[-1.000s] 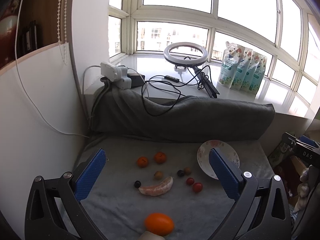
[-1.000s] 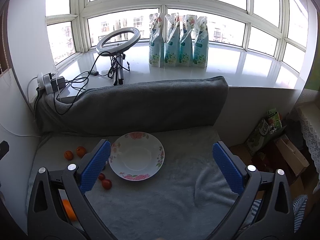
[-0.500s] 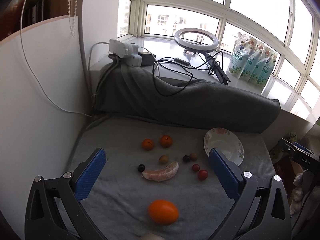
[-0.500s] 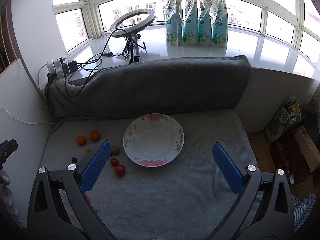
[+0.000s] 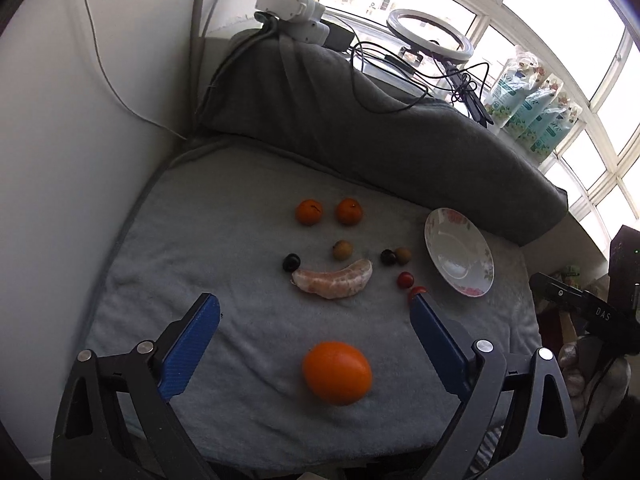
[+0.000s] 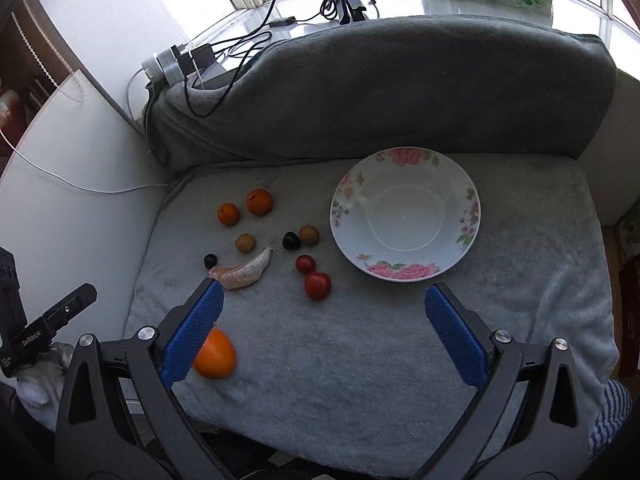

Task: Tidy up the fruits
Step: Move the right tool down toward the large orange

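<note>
Fruits lie scattered on a grey towel (image 5: 224,240): a large orange (image 5: 337,372) nearest, a peeled citrus piece (image 5: 332,282), two small tangerines (image 5: 309,212) (image 5: 349,211), dark and tan berries, and two cherry tomatoes (image 6: 318,285). An empty floral plate (image 6: 460,176) (image 5: 440,224) sits right of them. My left gripper (image 5: 316,328) is open above the large orange. My right gripper (image 6: 324,320) is open and empty in front of the plate, with the large orange (image 6: 216,354) behind its left finger.
A rolled grey blanket (image 6: 400,92) lies along the back of the towel. Behind it the windowsill holds a power strip (image 5: 292,16), cables, a ring light (image 5: 428,32) and several pouches (image 5: 532,116). A white wall (image 5: 80,160) bounds the left side.
Both grippers have tilted down and moved forward over the towel, so the fruits and plate look larger and closer. Nothing was grasped; the fruits have not moved.
</note>
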